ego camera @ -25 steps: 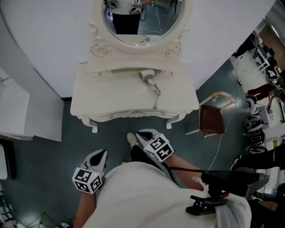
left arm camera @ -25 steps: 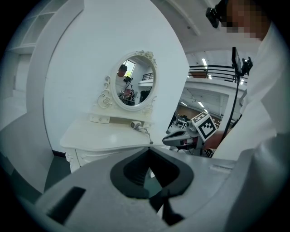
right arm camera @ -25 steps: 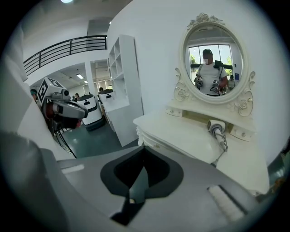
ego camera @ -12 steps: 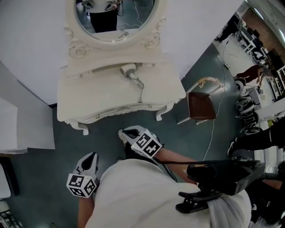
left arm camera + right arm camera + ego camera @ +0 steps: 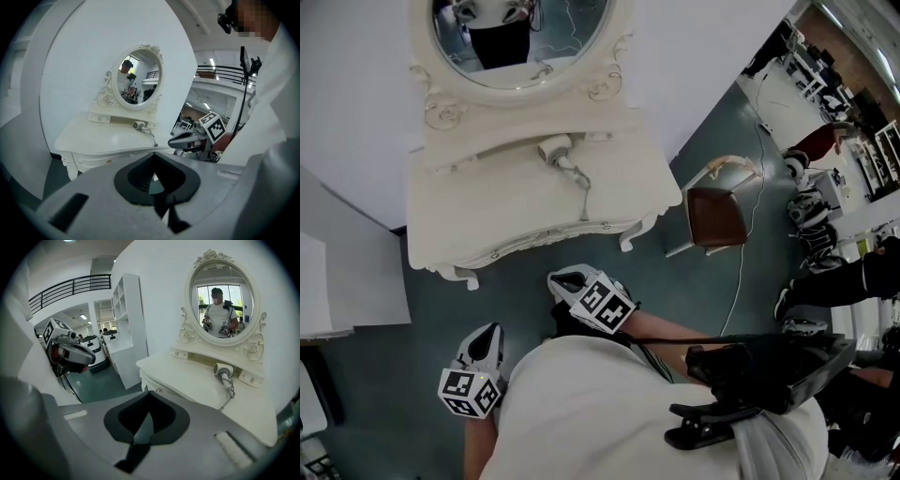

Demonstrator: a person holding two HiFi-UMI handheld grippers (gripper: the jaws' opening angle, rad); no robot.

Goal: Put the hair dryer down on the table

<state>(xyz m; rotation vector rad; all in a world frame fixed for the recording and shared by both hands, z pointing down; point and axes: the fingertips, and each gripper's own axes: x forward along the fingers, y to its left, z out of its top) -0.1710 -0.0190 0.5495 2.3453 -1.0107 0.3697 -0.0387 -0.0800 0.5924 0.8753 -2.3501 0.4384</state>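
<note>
On the surface: the hair dryer lies on its side on the cream dressing surface. It is near the back edge, just below the oval mirror.
Cord: the cord runs from the hair dryer's handle across the surface toward the front edge.
Contact with hair dryer: the left tongs and the right tongs are both well apart from it. Neither of the 2 touches it or the surface.
Left tongs, state: the jaws are clenched together with the tips meeting, and nothing is between them. They grasp nothing.
Left tongs, position: held low at the person's left side over the floor, pointing toward the surface. They sit further from its front edge than the right tongs do.
Right tongs, state: the jaws are fully clenched, pad against pad, with nothing between them. They grasp nothing.
Right tongs, position: held in front of the person's body over the floor, near the front edge of the surface but short of it, tips aimed at the surface.
Chair: 1 chair with a brown seat stands on the floor beside the surface's right end.
Person: the person wears a white top, and the torso fills the lower part of the head view.
</note>
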